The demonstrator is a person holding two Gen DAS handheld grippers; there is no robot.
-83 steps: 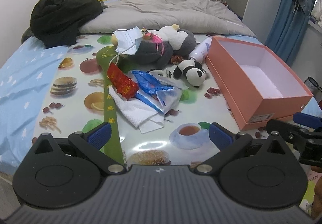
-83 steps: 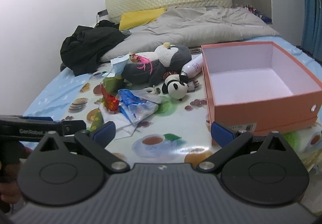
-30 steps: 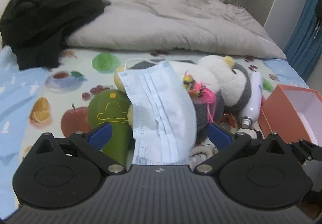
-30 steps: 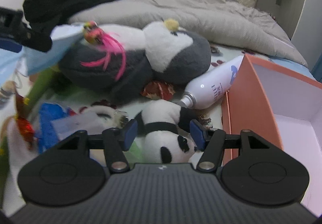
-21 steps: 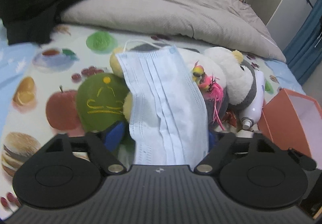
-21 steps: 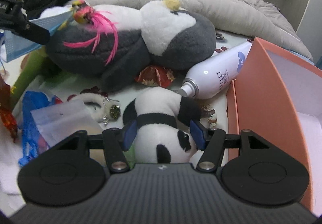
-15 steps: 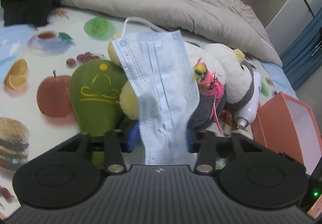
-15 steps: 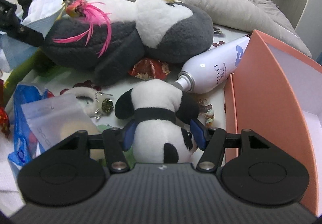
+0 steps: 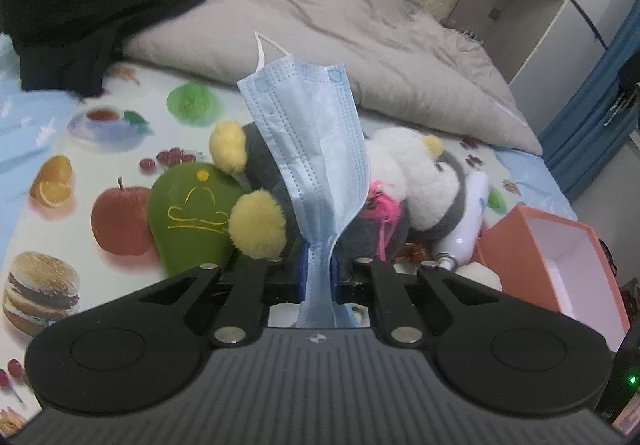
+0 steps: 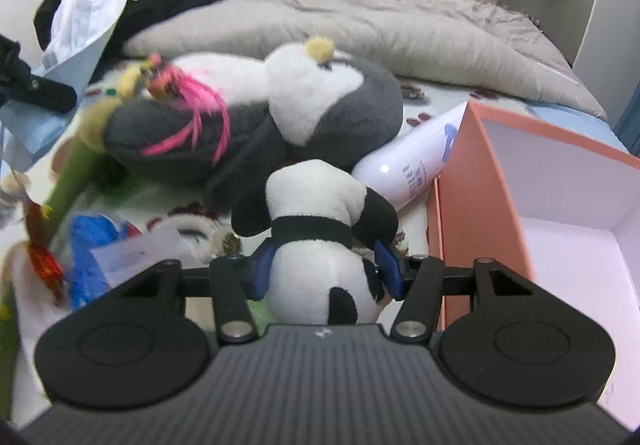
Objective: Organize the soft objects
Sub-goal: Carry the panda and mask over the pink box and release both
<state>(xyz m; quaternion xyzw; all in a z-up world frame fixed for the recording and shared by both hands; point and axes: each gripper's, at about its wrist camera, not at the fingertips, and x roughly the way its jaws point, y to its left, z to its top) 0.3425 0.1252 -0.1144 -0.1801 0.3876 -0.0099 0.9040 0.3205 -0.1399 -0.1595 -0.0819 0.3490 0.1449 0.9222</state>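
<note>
Bedroom scene, a bed (image 9: 100,149) with a fruit-print cover and clutter all over it. Left tool (image 9: 319,269) is pinched tight on a blue face mask (image 9: 316,149) that sticks up in front of it. Right tool (image 10: 326,269) is squeezing a small panda toy (image 10: 320,241). Just behind that lies a big penguin plush (image 10: 280,117), with an open orange box (image 10: 540,213) off to the right and a gray duvet (image 10: 380,21) further back.
</note>
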